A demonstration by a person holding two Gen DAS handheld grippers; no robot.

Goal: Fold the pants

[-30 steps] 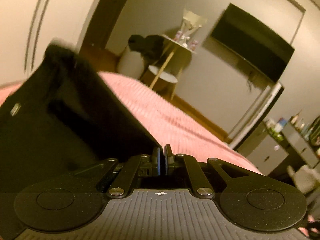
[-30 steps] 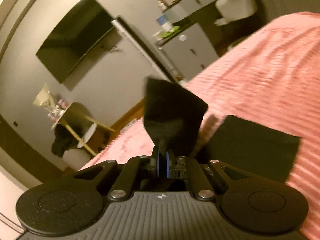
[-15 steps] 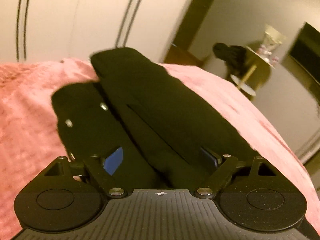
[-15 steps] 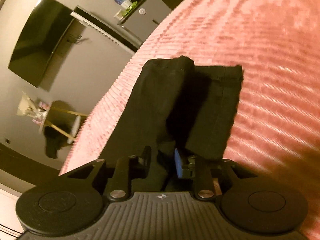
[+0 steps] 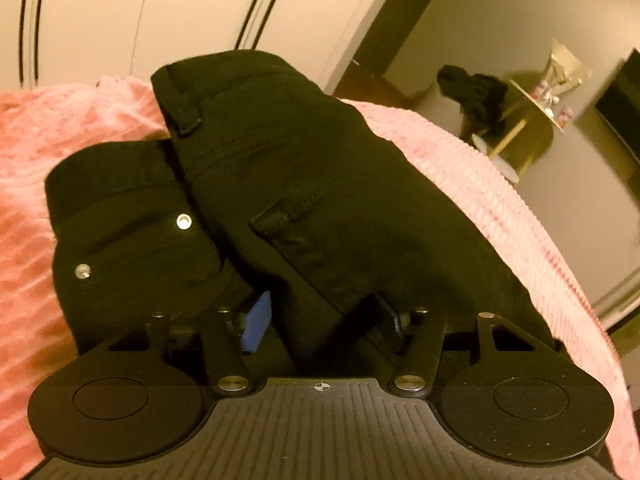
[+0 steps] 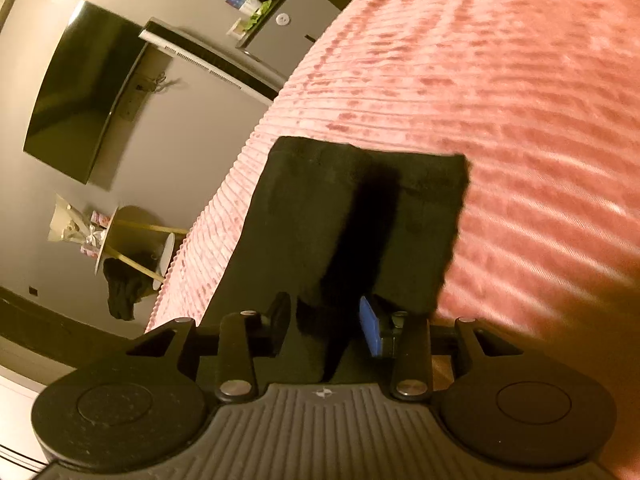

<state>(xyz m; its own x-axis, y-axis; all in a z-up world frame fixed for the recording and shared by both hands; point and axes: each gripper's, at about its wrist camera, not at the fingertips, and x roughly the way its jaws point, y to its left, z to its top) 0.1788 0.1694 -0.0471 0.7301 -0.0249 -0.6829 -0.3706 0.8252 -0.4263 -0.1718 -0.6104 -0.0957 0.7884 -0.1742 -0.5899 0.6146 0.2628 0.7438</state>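
Here, black pants [image 5: 304, 184] spread over a pink ribbed bedspread [image 5: 500, 200], filling the middle of the left wrist view: waistband end at upper left, with a belt loop [image 5: 186, 116] and two metal rivets [image 5: 183, 222] at centre left, a stitched pocket edge running down the middle. Left gripper [image 5: 320, 320] at lower centre, jaws apart after just closing partway, blue pad [image 5: 256, 322] on the left side clear of the cloth; a dark fold lies between the fingers, released, not pinched.

In the right wrist view, the hem end of the pants [image 6: 360, 220] sits in the centre, two leg layers side by side with a deep shadowed crease between. Right gripper [image 6: 324, 324] at lower centre, jaws just opening, parted, a ridge of fabric standing between them; blue pad [image 6: 370, 330] on the right close to the cloth, contact hard to judge.

At upper left of that view, a dark wall television [image 6: 80, 92]; at lower left, a round side table [image 6: 120, 236] with small jars. No readable brand, label or lettering anywhere; the small packages on the cabinet [image 6: 288, 20] at the top too blurred to read.
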